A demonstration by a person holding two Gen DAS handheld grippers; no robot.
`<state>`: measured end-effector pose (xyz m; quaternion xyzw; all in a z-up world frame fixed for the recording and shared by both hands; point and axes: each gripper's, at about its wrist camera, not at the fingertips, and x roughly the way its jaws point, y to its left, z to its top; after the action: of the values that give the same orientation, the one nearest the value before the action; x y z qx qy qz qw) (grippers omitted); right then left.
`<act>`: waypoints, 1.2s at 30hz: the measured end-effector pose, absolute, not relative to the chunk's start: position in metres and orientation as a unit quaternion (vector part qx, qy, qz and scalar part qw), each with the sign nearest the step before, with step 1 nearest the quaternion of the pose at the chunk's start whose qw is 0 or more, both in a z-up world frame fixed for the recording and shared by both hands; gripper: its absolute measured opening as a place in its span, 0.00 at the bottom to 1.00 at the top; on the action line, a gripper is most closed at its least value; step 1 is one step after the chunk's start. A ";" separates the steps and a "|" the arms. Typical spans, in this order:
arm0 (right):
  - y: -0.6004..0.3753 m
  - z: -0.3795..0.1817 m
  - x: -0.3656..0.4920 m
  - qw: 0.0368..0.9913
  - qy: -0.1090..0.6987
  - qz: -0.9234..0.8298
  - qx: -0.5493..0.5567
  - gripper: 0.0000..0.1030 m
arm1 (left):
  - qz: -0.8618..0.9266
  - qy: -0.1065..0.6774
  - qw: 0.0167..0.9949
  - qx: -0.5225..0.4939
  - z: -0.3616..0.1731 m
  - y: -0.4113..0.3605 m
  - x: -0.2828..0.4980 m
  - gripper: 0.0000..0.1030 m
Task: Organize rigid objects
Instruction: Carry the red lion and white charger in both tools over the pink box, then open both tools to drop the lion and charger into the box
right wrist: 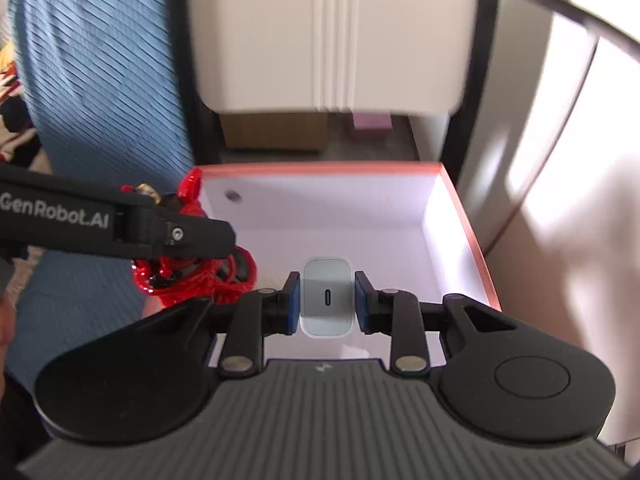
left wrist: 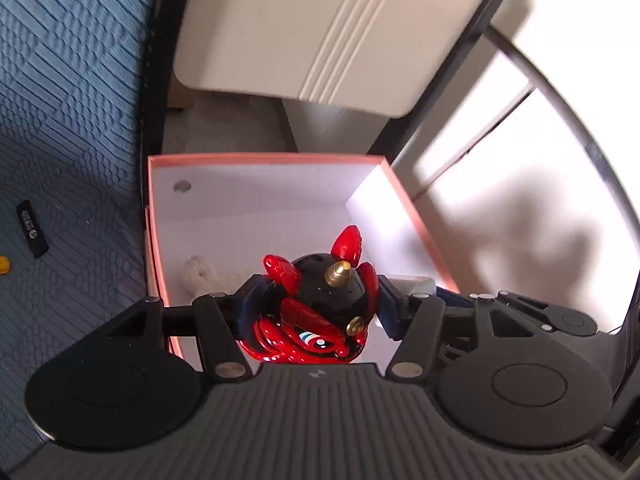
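Note:
My left gripper [left wrist: 320, 304] is shut on a glossy red and black figurine [left wrist: 320, 312] with a gold horn, held over the near part of an open pink-rimmed box [left wrist: 256, 158] with a white inside. My right gripper [right wrist: 327, 300] is shut on a white USB charger block [right wrist: 327, 298], its port facing the camera, above the same box [right wrist: 472, 232]. In the right wrist view the left gripper's arm [right wrist: 120, 224] crosses from the left with the red figurine [right wrist: 192, 276] at the box's left wall. A pale fuzzy item [left wrist: 200, 276] lies on the box floor.
A blue textured bedspread [left wrist: 68, 120] lies left of the box, with a small black tag [left wrist: 32, 229] and a yellow bit [left wrist: 4, 266] on it. A beige cabinet [left wrist: 320, 28] stands behind the box. A cardboard box [right wrist: 276, 132] and a pink item [right wrist: 372, 120] sit underneath it.

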<state>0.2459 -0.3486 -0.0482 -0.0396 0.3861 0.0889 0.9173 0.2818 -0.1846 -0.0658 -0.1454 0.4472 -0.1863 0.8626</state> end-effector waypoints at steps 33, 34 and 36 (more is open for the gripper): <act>-0.382 -0.061 0.228 0.932 0.353 0.076 -0.016 0.29 | -0.145 0.435 0.879 -0.129 -0.089 -0.156 0.271 0.69; -0.378 -0.055 0.224 0.935 0.346 0.081 -0.019 0.30 | -0.142 0.428 0.883 -0.130 -0.083 -0.149 0.266 0.69; -0.369 -0.043 0.217 0.938 0.333 0.090 -0.023 0.29 | -0.137 0.411 0.892 -0.131 -0.071 -0.136 0.257 0.69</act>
<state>0.2166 -0.3692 -0.0426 -0.0230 0.3328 0.0899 0.9384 0.2567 -0.1361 -0.0709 -0.1314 0.4108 -0.1373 0.8917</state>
